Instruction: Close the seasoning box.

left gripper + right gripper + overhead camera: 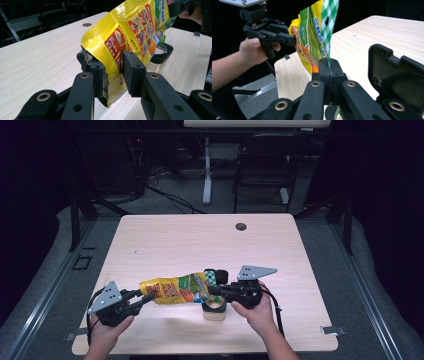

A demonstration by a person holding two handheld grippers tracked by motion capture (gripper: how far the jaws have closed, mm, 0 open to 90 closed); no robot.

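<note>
Pouch (172, 290) is up off the worktop (165, 245), stretched between both grippers toward the 6 o'clock edge, sitting just above a small round container (214, 308) with a black lid (216, 276) lying beside it. Left gripper (144, 297) has its fingers (132, 72) pinching the yellow end, which looks like the opened mouth with silver lining showing. Right gripper (216, 291) has its fingers clamped tight on the green checkered end, no gap between them in the right gripper view.

Looks to me like a pour into that container is what's going on. To do it well I'd say: keep the right-hand pinch firm and raise that end slowly, bring the open mouth right over the container rim before tipping, and don't let the left fingers squash the opening flat or stuff will spill sideways onto the wood.

Writing: there's blue lettering on the green panel and red boxes with little food photos, but I can't read any of it, too blurry.
</note>
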